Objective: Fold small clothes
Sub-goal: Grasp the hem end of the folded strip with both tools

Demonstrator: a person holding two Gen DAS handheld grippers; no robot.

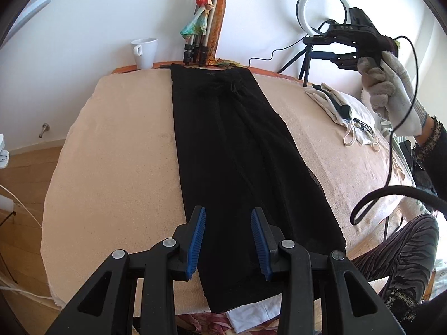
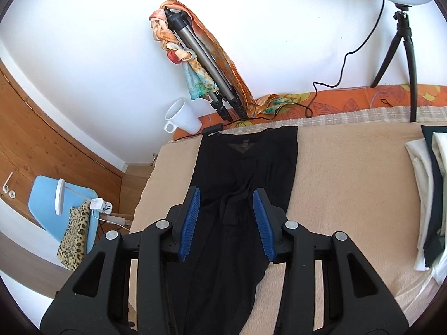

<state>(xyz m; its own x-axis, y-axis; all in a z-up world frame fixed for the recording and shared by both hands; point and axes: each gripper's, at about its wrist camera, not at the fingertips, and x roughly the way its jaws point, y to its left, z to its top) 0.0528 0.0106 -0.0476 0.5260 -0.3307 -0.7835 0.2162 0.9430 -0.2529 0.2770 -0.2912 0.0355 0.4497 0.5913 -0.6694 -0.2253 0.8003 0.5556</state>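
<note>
Black pants (image 1: 237,145) lie flat and long on the bed (image 1: 117,153) | left tongs (image 1: 227,240) open over near end, right tongs (image 1: 324,47) open, up high, both empty | next, probably: grab near end, fold evenly to far end

My left gripper (image 1: 227,240) points steeply down, its blue fingers (image 1: 197,240) apart with nothing pressed between them. My right gripper (image 2: 226,223) is also parted and empty; my gloved right hand (image 1: 391,95) holds it raised, angled downward, sleeve at the wrist.
</note>
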